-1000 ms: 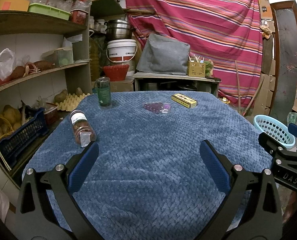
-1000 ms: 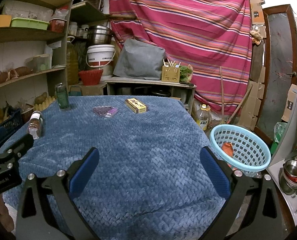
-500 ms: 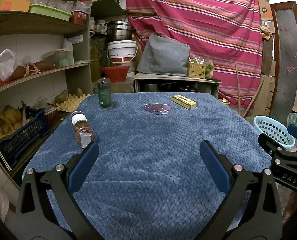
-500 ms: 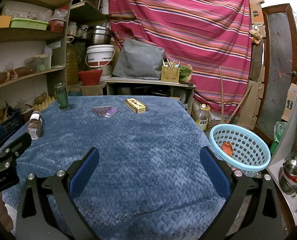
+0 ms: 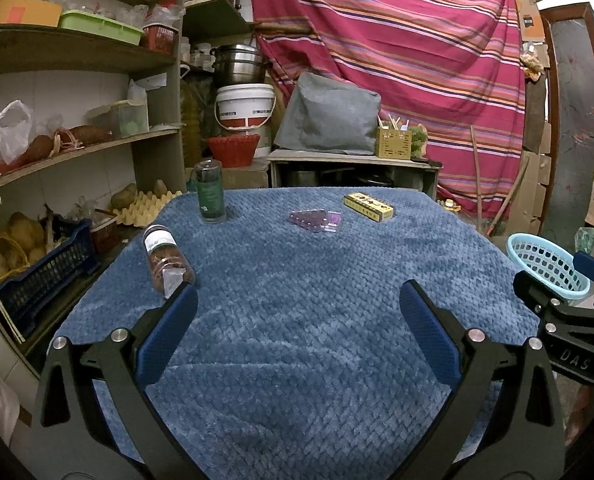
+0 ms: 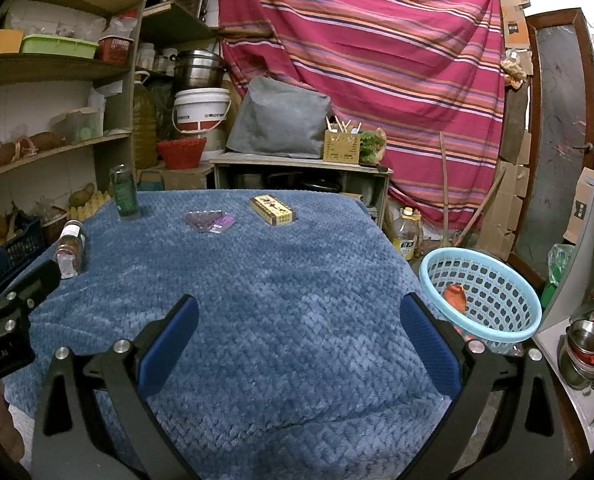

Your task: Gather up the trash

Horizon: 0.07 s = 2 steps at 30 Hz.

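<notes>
On the blue quilted table [image 5: 297,300] lie a tipped clear jar [image 5: 167,260], an upright dark green bottle [image 5: 209,192], a purple blister pack [image 5: 315,219] and a yellow box [image 5: 368,207]. The right wrist view shows the same jar [image 6: 71,248], bottle [image 6: 124,192], blister pack [image 6: 209,222] and box [image 6: 272,209]. A light blue basket [image 6: 481,292] holding an orange item [image 6: 455,297] stands off the table's right edge. My left gripper [image 5: 297,320] is open over the near table, its left finger close to the jar. My right gripper [image 6: 297,320] is open and holds nothing.
Shelves [image 5: 77,148] with potatoes, a blue crate [image 5: 37,268] and boxes line the left side. A low cabinet [image 5: 353,172] with a grey bag and a white bucket [image 5: 245,108] stands behind the table, against a striped cloth. Metal bowls [image 6: 585,344] sit at the right.
Both views have drifted very slightly; the table items sit a little lower in the left wrist view. Both grippers stay open and nothing was picked up.
</notes>
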Available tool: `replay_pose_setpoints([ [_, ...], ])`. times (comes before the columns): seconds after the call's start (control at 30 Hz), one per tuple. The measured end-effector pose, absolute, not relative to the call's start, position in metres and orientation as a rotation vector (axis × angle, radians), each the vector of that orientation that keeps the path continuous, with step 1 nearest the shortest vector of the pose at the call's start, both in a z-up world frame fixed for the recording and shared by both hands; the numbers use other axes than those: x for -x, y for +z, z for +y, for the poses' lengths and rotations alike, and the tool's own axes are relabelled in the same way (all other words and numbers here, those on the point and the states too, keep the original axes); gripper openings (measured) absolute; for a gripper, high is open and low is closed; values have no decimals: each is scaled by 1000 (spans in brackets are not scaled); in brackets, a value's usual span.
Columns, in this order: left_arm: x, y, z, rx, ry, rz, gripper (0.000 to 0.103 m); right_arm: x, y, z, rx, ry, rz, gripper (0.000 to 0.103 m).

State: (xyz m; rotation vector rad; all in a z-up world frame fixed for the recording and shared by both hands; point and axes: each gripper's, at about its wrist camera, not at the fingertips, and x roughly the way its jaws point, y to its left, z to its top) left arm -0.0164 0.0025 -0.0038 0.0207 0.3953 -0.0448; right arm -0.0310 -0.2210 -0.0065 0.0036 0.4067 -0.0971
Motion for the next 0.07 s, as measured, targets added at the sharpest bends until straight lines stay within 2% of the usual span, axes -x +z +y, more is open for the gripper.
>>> replay_pose_setpoints([
  [0.07, 16, -3, 2, -22, -45, 395, 98, 31, -7, -221, -2, -95, 410, 98],
])
